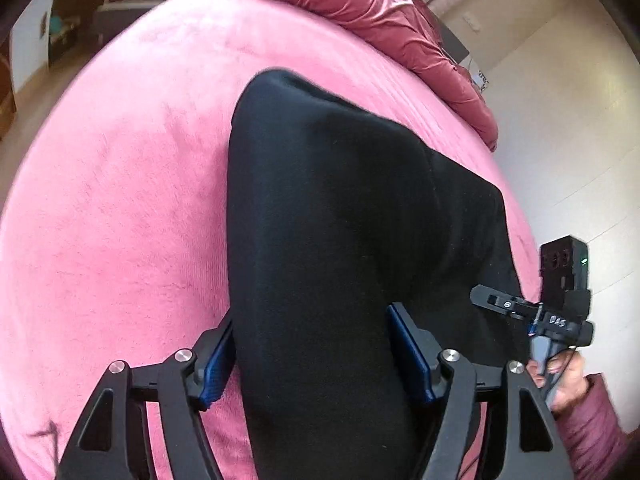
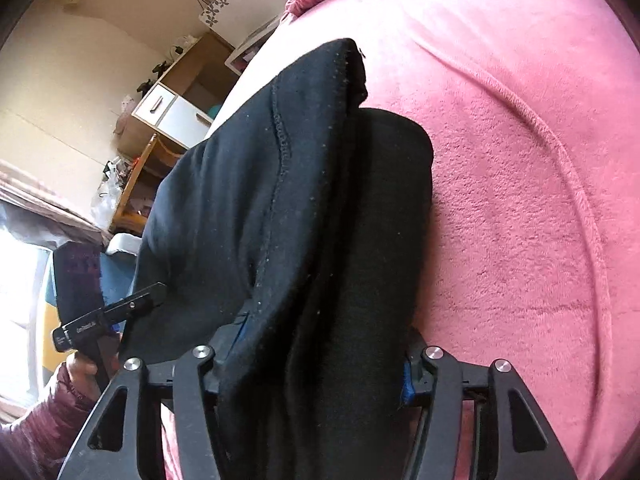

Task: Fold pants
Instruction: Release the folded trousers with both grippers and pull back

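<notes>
Nearby, quilt (image 1: 384, 28) beyond pants (image 1: 340, 240)

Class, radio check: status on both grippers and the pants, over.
Left gripper open, astride pants. Right gripper astride the thick fold, grip unclear. Pants lie folded on pink blanket. Nothing in the way.

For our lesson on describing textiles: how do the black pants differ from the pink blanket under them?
The pants are black; the blanket is pink. The pants are doubled over in layers, while the blanket is spread out wide beneath them. The pants show a stitched seam; the blanket has a fluffy pile and one long raised ridge. Both are soft cloth.
</notes>
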Available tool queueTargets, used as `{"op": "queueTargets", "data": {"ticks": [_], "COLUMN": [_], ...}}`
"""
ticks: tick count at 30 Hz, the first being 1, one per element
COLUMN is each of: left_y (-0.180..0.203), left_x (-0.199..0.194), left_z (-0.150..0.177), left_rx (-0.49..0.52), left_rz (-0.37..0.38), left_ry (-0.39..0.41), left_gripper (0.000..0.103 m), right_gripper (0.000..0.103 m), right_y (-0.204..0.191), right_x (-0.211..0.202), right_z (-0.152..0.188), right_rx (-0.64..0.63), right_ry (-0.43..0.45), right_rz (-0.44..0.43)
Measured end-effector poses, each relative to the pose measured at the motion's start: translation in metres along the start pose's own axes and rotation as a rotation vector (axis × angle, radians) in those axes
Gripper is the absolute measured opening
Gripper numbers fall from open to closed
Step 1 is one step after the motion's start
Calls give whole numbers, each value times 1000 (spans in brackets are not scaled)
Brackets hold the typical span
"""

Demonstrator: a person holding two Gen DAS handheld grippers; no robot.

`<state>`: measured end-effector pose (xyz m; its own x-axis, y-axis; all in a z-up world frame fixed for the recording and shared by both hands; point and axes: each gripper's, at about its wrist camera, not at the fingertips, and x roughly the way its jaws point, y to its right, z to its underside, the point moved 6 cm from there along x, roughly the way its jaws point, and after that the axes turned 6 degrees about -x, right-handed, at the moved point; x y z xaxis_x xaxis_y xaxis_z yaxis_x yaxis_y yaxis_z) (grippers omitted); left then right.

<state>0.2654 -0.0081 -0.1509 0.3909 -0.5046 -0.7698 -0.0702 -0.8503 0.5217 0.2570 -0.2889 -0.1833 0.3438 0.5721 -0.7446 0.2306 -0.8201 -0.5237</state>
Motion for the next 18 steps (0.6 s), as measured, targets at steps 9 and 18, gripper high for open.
{"op": "queueTargets", "data": {"ticks": [9, 18], "left_y": [10, 26], "left_x": [-43, -96], "left_z": [15, 57], "left_rx": [33, 54], "left_rz": [-203, -364], "left_ry": [140, 310], "left_gripper": [73, 73], "right_gripper": [75, 85], "right_y": [-23, -81], "right_x": [-33, -86], "right_z": [-6, 14], "right_rx": [-42, -133], "right_ry": [81, 250], "right_rz": [200, 386]}}
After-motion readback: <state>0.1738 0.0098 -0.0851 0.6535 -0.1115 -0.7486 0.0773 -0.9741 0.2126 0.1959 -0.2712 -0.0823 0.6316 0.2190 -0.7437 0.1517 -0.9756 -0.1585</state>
